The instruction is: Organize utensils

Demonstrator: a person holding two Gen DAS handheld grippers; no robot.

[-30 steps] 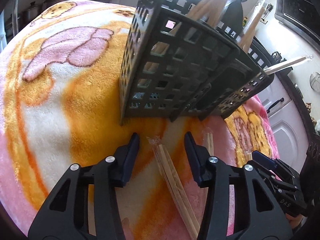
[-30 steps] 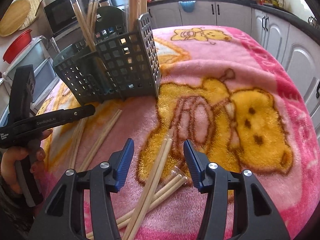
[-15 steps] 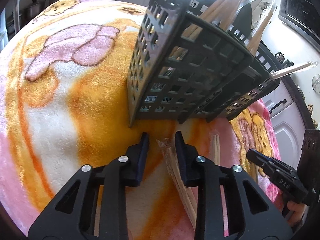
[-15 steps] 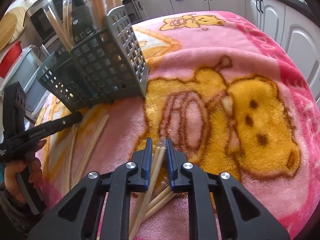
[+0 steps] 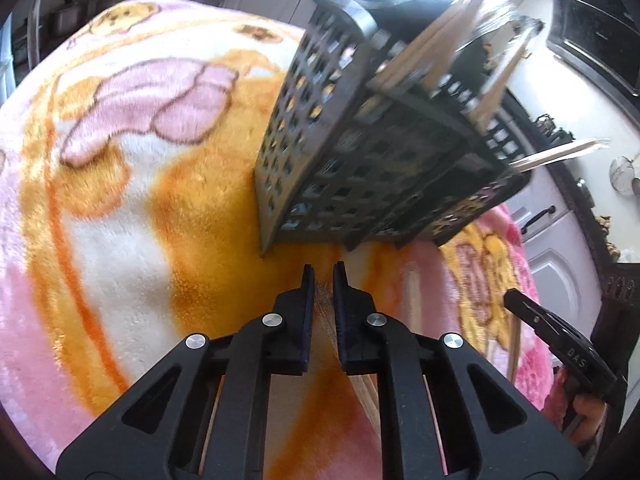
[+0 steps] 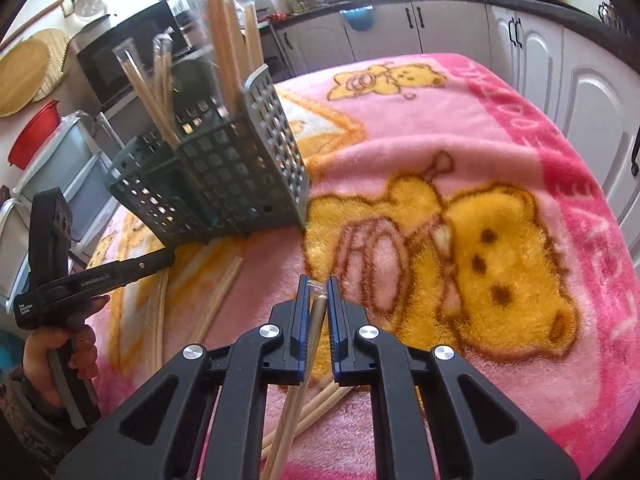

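Note:
A dark grid utensil caddy (image 5: 372, 160) (image 6: 224, 176) stands on the pink bear blanket (image 6: 460, 128) with several wrapped chopstick pairs upright in it. My left gripper (image 5: 323, 276) is shut on a wrapped pair of wooden chopsticks (image 5: 326, 320) just in front of the caddy's base. My right gripper (image 6: 318, 286) is shut on another wrapped pair of chopsticks (image 6: 314, 320), lifted off the blanket to the caddy's right front. The left gripper also shows in the right wrist view (image 6: 156, 260).
More chopstick pairs lie loose on the blanket (image 6: 216, 300) (image 6: 320, 404) between the grippers. White kitchen cabinets (image 6: 580, 92) and a counter run behind. A microwave (image 6: 132, 60) and a red bowl (image 6: 34, 132) sit beyond the table's left edge.
Both grippers have closed from wide open onto chopstick pairs. The left has moved nearer the caddy's base; the right has raised its pair off the blanket.

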